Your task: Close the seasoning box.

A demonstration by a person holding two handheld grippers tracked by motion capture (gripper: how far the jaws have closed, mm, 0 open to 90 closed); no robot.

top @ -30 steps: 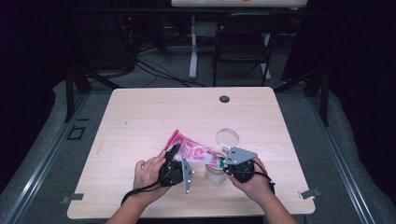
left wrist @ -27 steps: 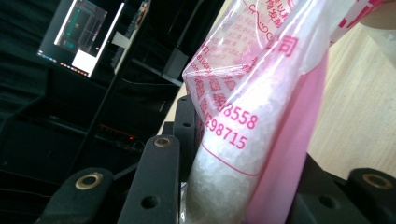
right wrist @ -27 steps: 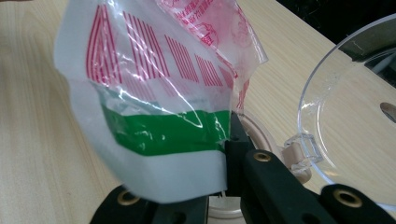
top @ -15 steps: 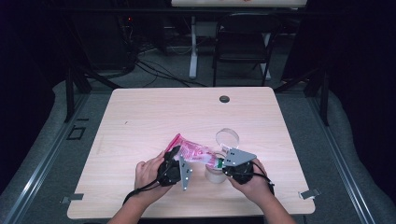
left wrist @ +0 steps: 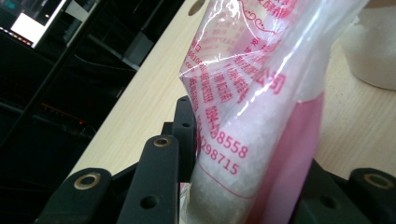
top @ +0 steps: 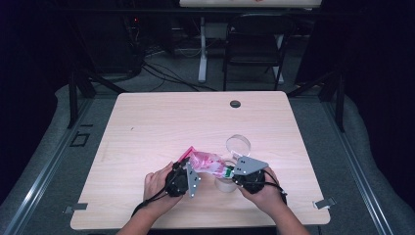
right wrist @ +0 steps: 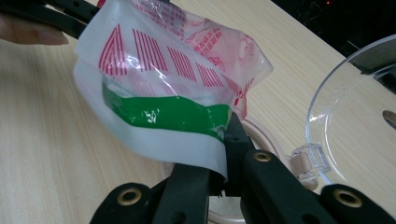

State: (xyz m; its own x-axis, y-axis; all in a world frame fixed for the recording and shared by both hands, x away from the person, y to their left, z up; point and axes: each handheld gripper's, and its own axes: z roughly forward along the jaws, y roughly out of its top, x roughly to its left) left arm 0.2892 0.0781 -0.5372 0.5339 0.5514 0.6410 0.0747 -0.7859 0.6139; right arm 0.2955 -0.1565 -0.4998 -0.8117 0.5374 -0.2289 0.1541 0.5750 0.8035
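A: Where does the bag sit against the two grippers?

B: Between them. The plastic bag (top: 208,162) spans the gap from the left gripper (top: 188,177) to the right gripper (top: 234,172), raised off the wooden table (top: 161,122). In the left gripper view the bag (left wrist: 252,121) rises straight up out of that gripper's black jaws, which press on its lower part from both sides, so the left one is clamped on the bag at a middling width.

A: And the right one?

B: In the right gripper view its jaws are pinched almost together on the white edge of the bag (right wrist: 159,93), just under the green band. So it grips the bag by a thin flap, while the rest of the bag spreads up and away from the jaws toward the other gripper.

A: What does the bag look like?

B: Clear film printed in pink and red, with lettering and digits on one face and red stripes on the other. It holds white granules, heaped at the end in the left jaws. The film is creased and twisted between the two grips.

A: Anything close by?

B: A clear round container (right wrist: 261,140) directly under the right jaws, its hinged clear lid (top: 238,145) standing open just beyond them.
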